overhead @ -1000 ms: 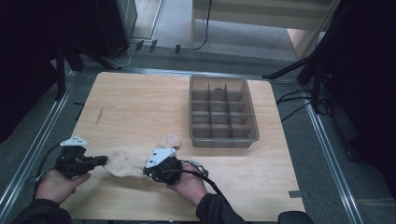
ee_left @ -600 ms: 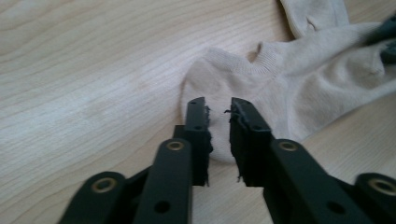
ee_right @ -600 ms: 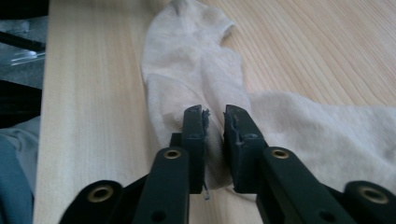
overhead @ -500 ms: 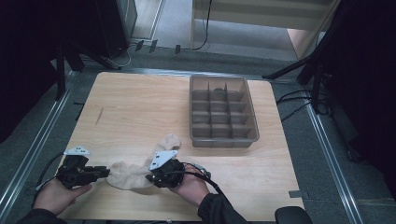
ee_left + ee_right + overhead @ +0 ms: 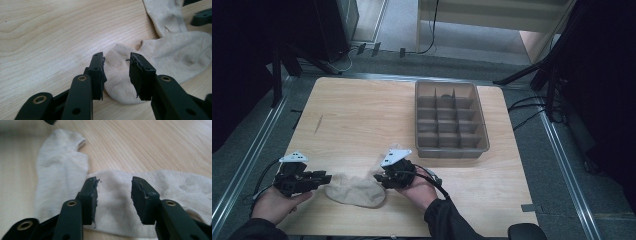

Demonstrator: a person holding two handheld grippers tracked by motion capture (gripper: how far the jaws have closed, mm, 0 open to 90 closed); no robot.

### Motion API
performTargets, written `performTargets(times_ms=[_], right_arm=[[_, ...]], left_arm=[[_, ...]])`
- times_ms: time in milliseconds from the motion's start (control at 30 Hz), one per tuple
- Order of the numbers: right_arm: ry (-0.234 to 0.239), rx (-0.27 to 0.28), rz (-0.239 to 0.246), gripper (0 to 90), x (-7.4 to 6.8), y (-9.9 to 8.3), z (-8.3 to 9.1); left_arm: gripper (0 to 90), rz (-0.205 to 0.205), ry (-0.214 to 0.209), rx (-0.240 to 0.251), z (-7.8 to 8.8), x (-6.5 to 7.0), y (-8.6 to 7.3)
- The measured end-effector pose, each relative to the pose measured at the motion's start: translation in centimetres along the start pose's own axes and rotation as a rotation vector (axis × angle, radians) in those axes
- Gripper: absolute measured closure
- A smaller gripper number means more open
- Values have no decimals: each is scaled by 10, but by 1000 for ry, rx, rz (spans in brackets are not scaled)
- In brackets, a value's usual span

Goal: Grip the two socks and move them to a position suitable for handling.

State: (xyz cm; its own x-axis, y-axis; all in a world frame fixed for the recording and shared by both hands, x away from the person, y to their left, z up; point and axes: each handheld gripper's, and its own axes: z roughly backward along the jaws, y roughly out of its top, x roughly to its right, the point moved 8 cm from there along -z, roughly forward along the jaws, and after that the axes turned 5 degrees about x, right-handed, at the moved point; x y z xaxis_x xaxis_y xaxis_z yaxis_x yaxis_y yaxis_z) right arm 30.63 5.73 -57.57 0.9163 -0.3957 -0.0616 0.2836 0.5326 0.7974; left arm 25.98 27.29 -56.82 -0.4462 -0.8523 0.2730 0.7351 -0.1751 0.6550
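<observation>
Beige sock (image 5: 356, 191): high view, flat on the table (image 5: 362, 120) at 6 o'clock, between left gripper (image 5: 323, 178) and right gripper (image 5: 379, 177).
Left gripper view: jaws apart, just opening; sock (image 5: 160, 50) lies between them, pads clear.
Right gripper view: jaws apart, just opening over the sock (image 5: 113, 195).
Tray (image 5: 451, 120): 2 o'clock.

Beige socks (image 5: 355, 191) lie flat, overlapping, near table edge.

A lab: wooden table (image 5: 362, 115) amid metal rails (image 5: 242, 165), floor cables (image 5: 532, 107).
</observation>
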Motion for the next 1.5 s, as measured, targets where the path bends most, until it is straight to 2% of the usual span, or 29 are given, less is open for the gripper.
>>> performTargets(times_ms=[100,267,433,500,533,700,867,1033,1100,1167,1333,1400,1500], right_arm=[[-30,-40,-16,474,7,-4,-11],[-59,-56,-45,518,14,-10,-23],[-129,-13,-42,708,21,-10,-25],[-146,-5,-42,850,22,-10,-26],[-154,-11,-42,864,23,-10,-26],[-173,-34,-90,872,32,1,-30],[-188,2,-70,871,36,24,-32],[-180,4,-81,865,42,34,-45],[-182,5,-97,835,42,35,-49],[-175,-4,-116,736,43,33,-52],[-159,23,-135,715,39,39,-43],[-139,38,-161,715,35,43,-37],[-119,39,-168,715,26,42,-33]], left_arm=[[609,-12,-1,-4,-2,-1,-1],[604,-20,-9,-13,-5,0,-2],[600,-46,-20,-36,-10,1,-6],[600,-52,-18,-37,-10,2,-6],[599,-52,-19,-38,-10,2,-7],[595,-60,-20,-69,-14,1,-12],[594,-56,-24,-75,-15,0,-12],[592,-52,-28,-60,-14,0,-10],[591,-49,-30,-57,-14,-1,-10],[591,-42,-30,-49,-14,-2,-9],[595,-21,-24,-43,-14,-7,-3],[597,-12,-26,-32,-15,-10,3],[598,-16,-23,-9,-16,-12,14]])
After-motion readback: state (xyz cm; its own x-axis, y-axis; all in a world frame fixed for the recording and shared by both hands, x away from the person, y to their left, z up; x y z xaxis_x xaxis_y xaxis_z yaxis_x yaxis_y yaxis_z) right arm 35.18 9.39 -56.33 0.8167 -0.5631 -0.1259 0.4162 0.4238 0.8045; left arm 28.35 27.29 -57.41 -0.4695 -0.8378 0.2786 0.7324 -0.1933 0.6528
